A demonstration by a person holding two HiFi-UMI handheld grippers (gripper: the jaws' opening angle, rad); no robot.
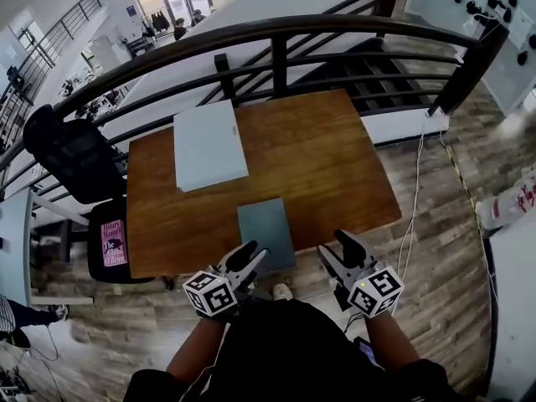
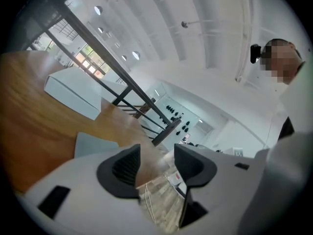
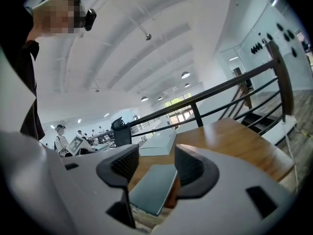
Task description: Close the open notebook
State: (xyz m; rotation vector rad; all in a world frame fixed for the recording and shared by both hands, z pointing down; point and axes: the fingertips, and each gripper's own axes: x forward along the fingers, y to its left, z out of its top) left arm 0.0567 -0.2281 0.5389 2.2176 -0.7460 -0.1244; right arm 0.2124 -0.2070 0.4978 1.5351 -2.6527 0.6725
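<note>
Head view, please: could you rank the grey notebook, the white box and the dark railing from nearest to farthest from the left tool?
1. Grey notebook, at the table's near edge, right beside the left tool.
2. White box, on the table's far left part.
3. Dark railing, beyond the table's far edge.

Head view looks steeply down from above and behind left gripper (image 1: 251,255) and right gripper (image 1: 337,249), fairly far. Each gripper view sits low, close behind its own jaws, facing ahead across table (image 1: 335,166). All three share notebook (image 1: 265,231), white box (image 1: 208,145), railing (image 1: 276,30).
</note>
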